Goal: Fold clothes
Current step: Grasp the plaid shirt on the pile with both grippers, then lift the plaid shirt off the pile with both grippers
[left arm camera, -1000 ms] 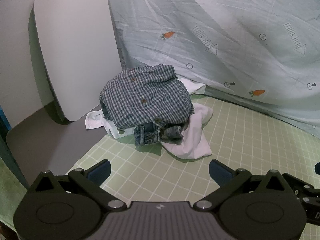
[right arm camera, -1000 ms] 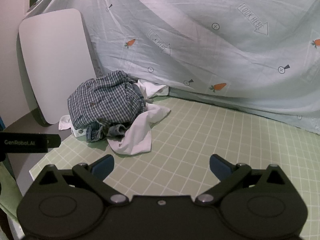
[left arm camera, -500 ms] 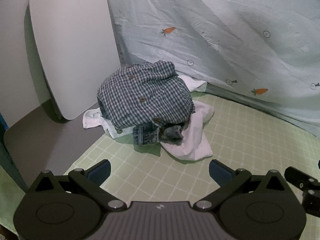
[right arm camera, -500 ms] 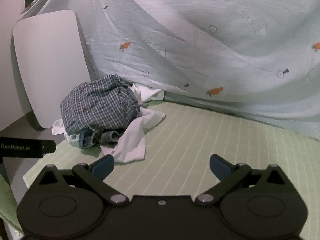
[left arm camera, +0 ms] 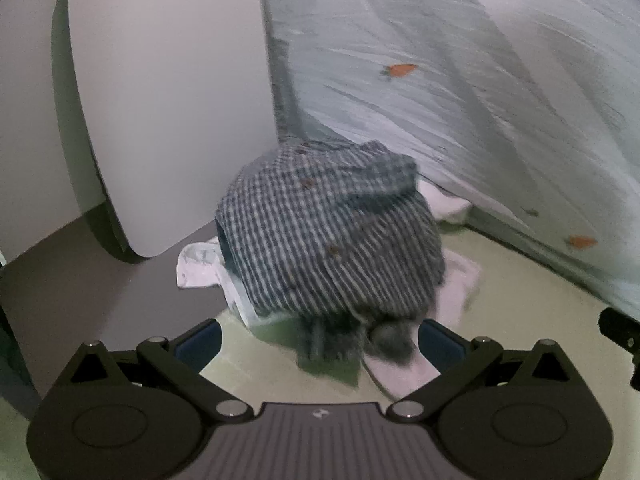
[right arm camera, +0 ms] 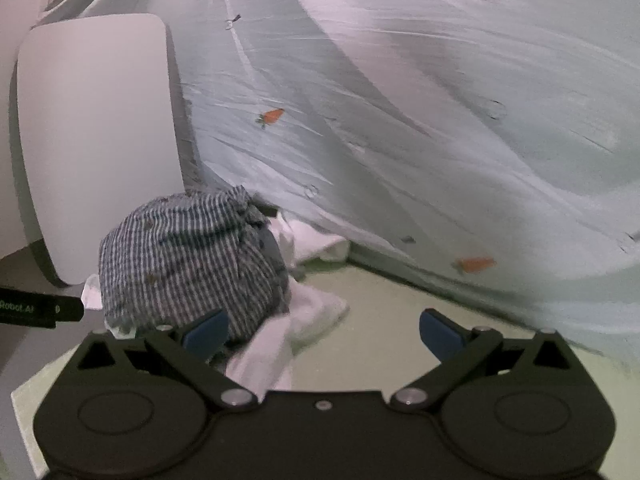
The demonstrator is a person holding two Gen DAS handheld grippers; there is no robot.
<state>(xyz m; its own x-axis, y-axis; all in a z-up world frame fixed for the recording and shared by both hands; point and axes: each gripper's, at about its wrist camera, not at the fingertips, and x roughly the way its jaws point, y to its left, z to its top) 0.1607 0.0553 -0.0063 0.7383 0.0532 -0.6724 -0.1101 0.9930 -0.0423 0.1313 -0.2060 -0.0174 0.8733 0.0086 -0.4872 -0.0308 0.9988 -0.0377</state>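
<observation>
both grippers have closed in on the plaid shirt (left arm camera: 332,236); left gripper (left arm camera: 319,342) and right gripper (right arm camera: 323,330) gape empty; a blind pinch may snag the white garment (right arm camera: 288,336) underneath too.

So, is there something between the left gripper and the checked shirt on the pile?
Nothing visible. The open left gripper faces the checked shirt directly, with only bare green mat and the pile's own lower clothes between them. The white board stands off to the side.

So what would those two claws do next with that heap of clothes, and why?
Probably the left gripper eases forward and closes on the checked shirt. It lies on top of the pile, and both grippers, the right gripper too, are open and empty right in front of it.
</observation>
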